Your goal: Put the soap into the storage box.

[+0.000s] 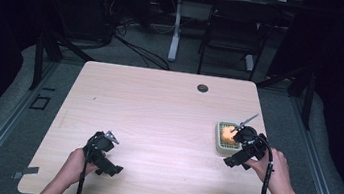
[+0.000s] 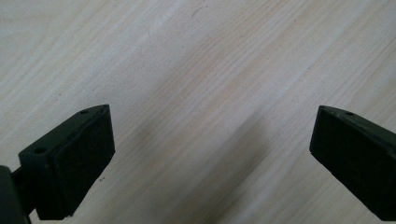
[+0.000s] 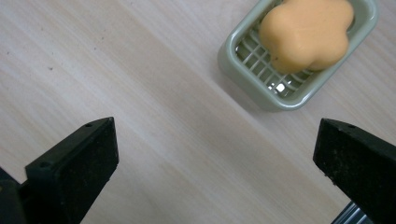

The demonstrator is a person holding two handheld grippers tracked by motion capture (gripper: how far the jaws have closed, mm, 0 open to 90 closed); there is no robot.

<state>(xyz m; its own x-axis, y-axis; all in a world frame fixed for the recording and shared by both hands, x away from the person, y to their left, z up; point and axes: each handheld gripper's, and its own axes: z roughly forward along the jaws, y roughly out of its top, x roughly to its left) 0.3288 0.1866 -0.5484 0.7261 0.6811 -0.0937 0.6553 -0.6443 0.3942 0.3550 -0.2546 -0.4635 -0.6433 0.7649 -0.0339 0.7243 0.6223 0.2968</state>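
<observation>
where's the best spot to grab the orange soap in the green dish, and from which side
Probably from straight above, with the jaws across one of the waists between the lobes of the orange soap. It lies flat on the grid of the green dish, whose raised rim blocks a sideways approach, and the rounded lobes may slip. The right gripper is nearest, open and empty.

A pale wooden table [image 1: 156, 125] fills the middle of the scene, its grain running in light streaks. Near its far edge, right of centre, sits a small round dark cable port [image 1: 203, 88]. Beyond the table, a black chair [image 1: 234, 32] stands on the grey floor, and just left of it rises a white desk leg [image 1: 176, 27]. Dark cables [image 1: 140, 52] trail over the floor at far left.
</observation>
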